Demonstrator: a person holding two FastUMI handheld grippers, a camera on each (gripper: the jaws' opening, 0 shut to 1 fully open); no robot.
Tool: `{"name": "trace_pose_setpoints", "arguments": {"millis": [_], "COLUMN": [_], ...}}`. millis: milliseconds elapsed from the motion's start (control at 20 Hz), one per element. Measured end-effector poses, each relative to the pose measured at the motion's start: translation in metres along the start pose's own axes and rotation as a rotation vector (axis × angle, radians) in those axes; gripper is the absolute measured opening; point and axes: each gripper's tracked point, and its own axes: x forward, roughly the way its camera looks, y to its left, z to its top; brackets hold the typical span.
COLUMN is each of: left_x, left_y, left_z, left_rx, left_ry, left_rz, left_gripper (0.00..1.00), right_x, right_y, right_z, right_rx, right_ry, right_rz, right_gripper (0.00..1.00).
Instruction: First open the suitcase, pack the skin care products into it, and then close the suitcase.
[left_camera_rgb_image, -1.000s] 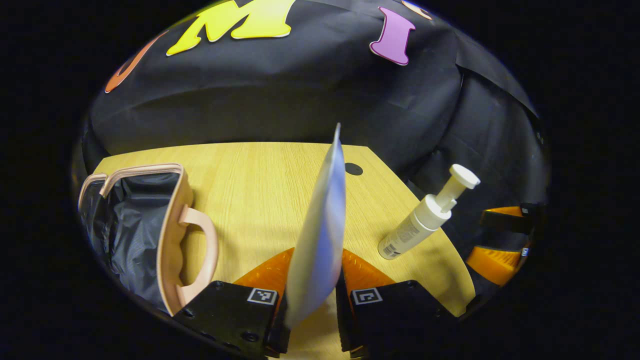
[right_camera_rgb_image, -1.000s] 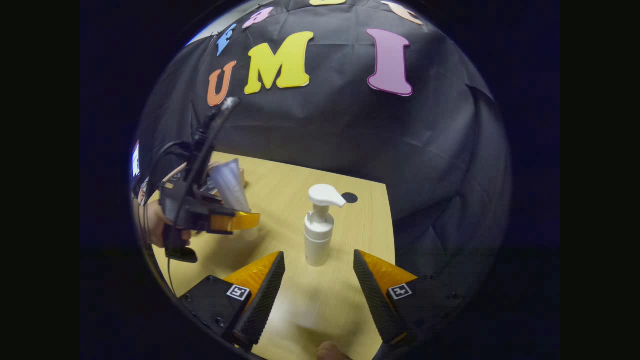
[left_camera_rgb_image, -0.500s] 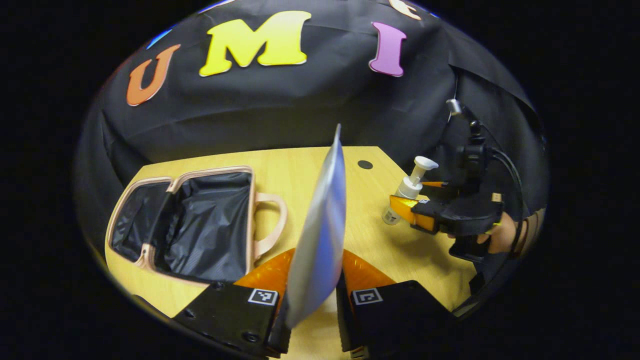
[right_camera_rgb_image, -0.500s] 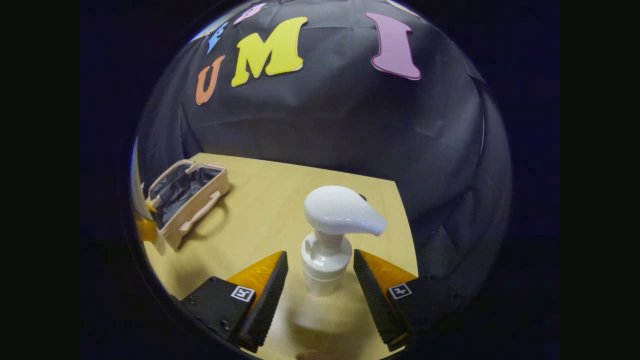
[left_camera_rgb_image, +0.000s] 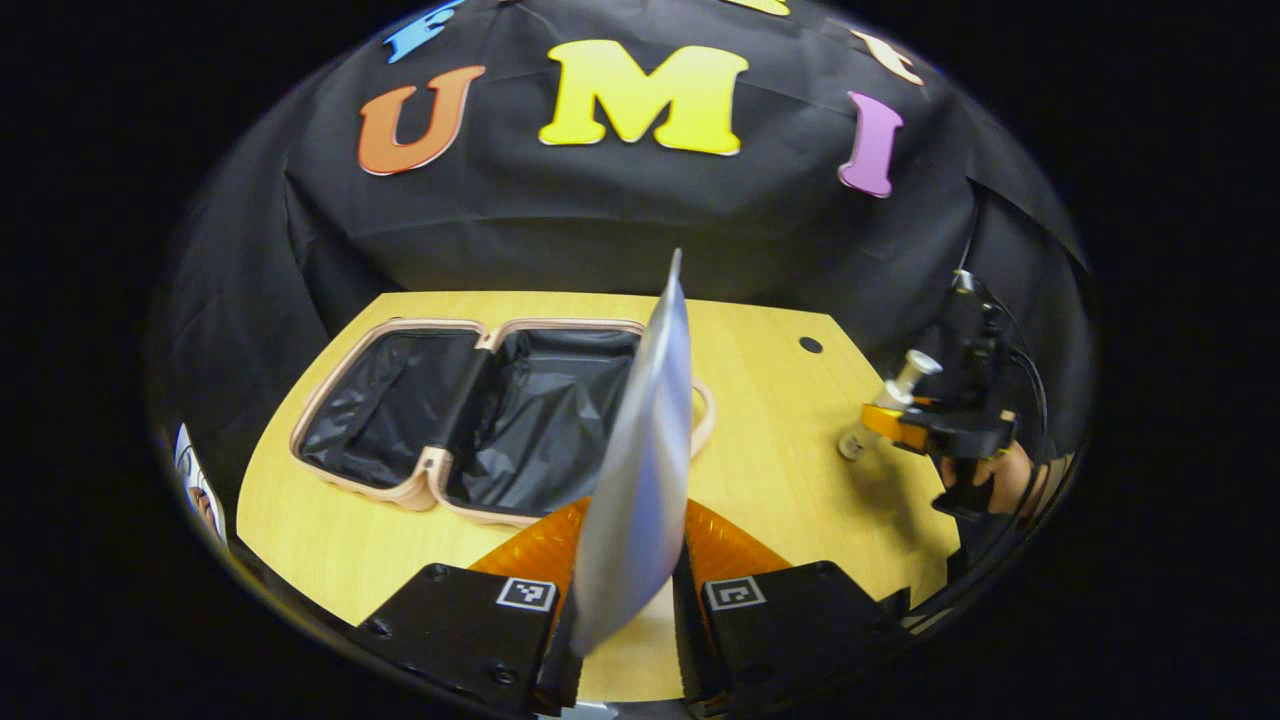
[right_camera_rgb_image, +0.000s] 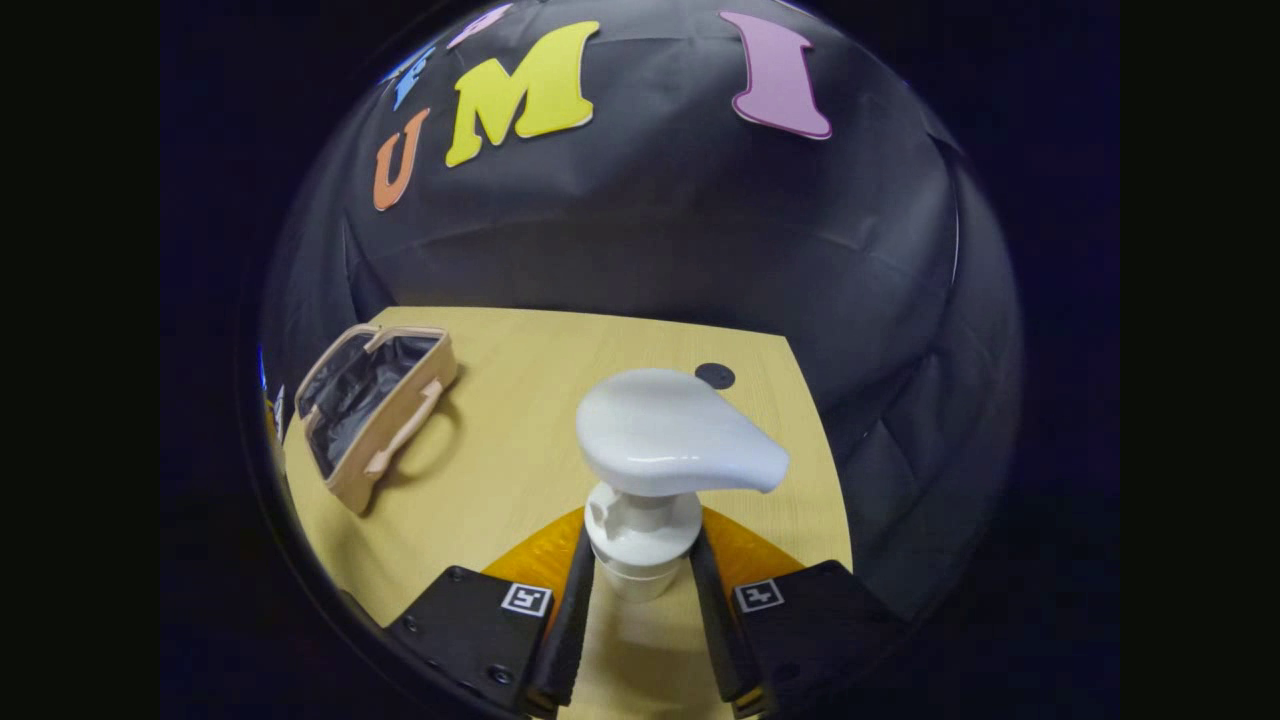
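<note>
In the left gripper view, my left gripper (left_camera_rgb_image: 628, 590) is shut on a flat pale tube (left_camera_rgb_image: 640, 470) that stands edge-on above the table. Beyond it the beige suitcase (left_camera_rgb_image: 420, 490) lies open, its black lining showing. Farther right, a hand holds my right gripper (left_camera_rgb_image: 895, 425) around the white pump bottle (left_camera_rgb_image: 905, 375). In the right gripper view, my right gripper (right_camera_rgb_image: 640, 600) is shut on the pump bottle (right_camera_rgb_image: 670, 450) just below its pump head. The open suitcase (right_camera_rgb_image: 385, 440) sits at the far left of the table.
The wooden table (left_camera_rgb_image: 770, 470) has a small round black hole (left_camera_rgb_image: 811, 345) near its back right corner, also visible as a hole (right_camera_rgb_image: 715, 376) behind the bottle. Black cloth walls close in behind and to the right of the table.
My left gripper swung left with the tube, bringing the open suitcase to the middle of its view. My right gripper closed from open onto the pump bottle's neck.
</note>
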Motion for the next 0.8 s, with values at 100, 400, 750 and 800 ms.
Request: {"name": "trace_pose_setpoints", "arguments": {"millis": [100,400,750,800], "left_x": [0.004,0.068,0.153,0.16], "left_y": [0.034,0.097,0.102,0.103], "left_z": [0.012,0.03,-0.027,-0.035], "left_rx": [0.023,0.069,0.095,0.097], "left_ry": [-0.015,0.019,0.328,0.355], "left_rz": [0.035,0.079,0.038,0.037], "left_gripper": [0.4,0.4,0.4,0.4], "right_x": [-0.027,-0.091,-0.126,-0.13], "right_y": [0.019,0.068,0.093,0.093], "right_z": [0.001,-0.009,-0.027,-0.031], "right_rx": [0.03,0.073,0.106,0.098], "right_ry": [-0.013,-0.015,0.005,0.012], "right_rz": [0.003,0.005,-0.038,-0.046], "right_gripper": [0.49,0.49,0.49,0.49]}}
